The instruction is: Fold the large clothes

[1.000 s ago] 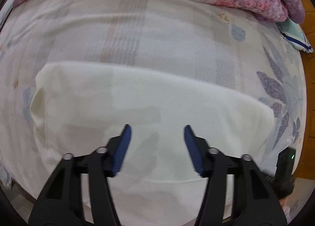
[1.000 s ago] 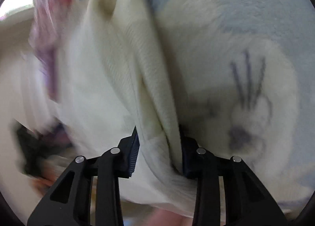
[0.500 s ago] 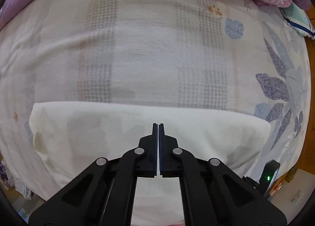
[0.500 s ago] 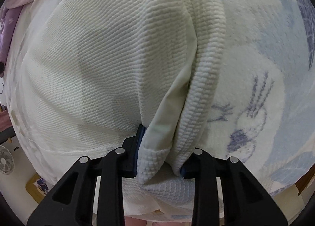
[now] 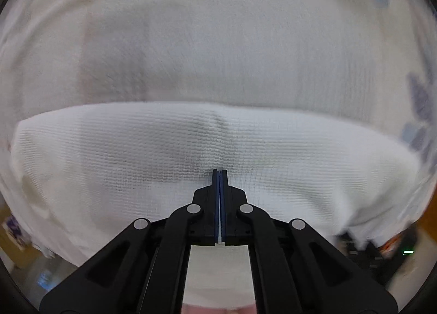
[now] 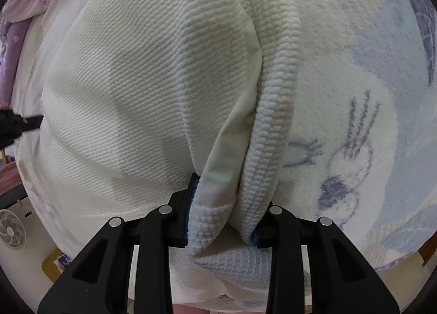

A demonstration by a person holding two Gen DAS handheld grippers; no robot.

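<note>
Jaws: our left gripper fully closed w/ nothing between, tips on white waffle-knit garment; right gripper pinches its bunched edge

A cream, waffle-textured garment lies flat as a wide folded band, its straight far edge beyond the closed left jaws. At the right jaws its thick hemmed edge is bunched upright, pinched between them.

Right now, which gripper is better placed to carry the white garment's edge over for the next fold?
Right. The right gripper already clamps a bunched edge of the white garment. The left gripper is shut with nothing between its pads.
</note>
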